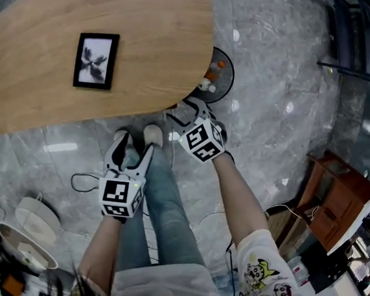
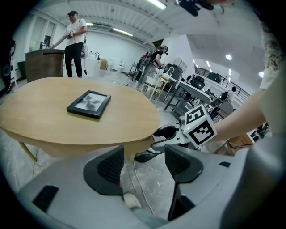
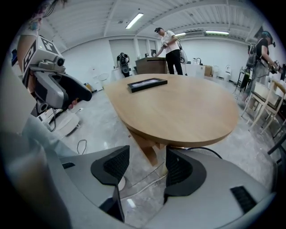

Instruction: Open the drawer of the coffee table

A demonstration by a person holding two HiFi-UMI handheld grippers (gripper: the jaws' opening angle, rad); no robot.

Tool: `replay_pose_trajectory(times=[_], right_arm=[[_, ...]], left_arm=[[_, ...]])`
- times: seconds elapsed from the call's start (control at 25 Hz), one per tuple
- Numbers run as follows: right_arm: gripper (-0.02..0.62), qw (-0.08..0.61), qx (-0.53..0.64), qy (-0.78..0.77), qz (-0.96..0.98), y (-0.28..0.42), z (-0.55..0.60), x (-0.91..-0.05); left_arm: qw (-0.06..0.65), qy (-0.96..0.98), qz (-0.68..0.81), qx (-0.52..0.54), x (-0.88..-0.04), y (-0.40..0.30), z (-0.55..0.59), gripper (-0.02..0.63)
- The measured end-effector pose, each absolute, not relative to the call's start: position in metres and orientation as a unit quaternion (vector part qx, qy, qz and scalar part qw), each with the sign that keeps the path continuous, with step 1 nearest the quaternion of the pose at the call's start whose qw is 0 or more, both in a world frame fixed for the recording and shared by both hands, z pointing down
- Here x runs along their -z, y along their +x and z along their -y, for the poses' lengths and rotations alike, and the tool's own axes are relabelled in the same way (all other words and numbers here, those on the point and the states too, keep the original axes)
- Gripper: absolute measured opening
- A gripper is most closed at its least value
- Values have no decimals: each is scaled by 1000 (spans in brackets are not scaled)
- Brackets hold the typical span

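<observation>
The oval wooden coffee table point(image 1: 150, 36) fills the upper left of the head view, and a black picture frame point(image 1: 96, 60) lies on it. No drawer front can be made out in any view; only the tan underside and leg point(image 3: 149, 150) show. My left gripper point(image 1: 132, 151) hangs open over the floor just short of the table's near edge, with nothing between its fingers point(image 2: 105, 167). My right gripper point(image 1: 187, 114) is open too, its tips at the table's near right rim. In the right gripper view that gripper point(image 3: 146, 165) points at the table's leg.
A round black stand point(image 1: 219, 76) with small orange and white items sits on the floor past the table's right end. A cable point(image 1: 84, 181) loops on the grey floor. A white device point(image 1: 31, 227) lies at lower left and a wooden cabinet point(image 1: 336, 198) at right. People point(image 2: 73, 38) stand far back.
</observation>
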State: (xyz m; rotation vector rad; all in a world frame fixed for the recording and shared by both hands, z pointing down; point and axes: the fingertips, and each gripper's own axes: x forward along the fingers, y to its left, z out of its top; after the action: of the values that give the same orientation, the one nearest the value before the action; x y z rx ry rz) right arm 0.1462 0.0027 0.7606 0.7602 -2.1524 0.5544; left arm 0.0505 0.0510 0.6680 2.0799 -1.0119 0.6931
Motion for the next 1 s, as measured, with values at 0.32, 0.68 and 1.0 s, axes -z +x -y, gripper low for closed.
replay_pose_trajectory(times=[0.32, 0.68, 1.0], right_arm=[[229, 371, -207, 284, 860, 135, 5, -774], [172, 363, -204, 265, 870, 119, 10, -786], [133, 355, -177, 233, 888, 122, 6, -783]], left_arm=[[364, 798, 393, -277, -681, 45, -56, 265], [374, 787, 397, -288, -695, 33, -71, 265], [373, 788, 396, -289, -696, 34, -70, 264]])
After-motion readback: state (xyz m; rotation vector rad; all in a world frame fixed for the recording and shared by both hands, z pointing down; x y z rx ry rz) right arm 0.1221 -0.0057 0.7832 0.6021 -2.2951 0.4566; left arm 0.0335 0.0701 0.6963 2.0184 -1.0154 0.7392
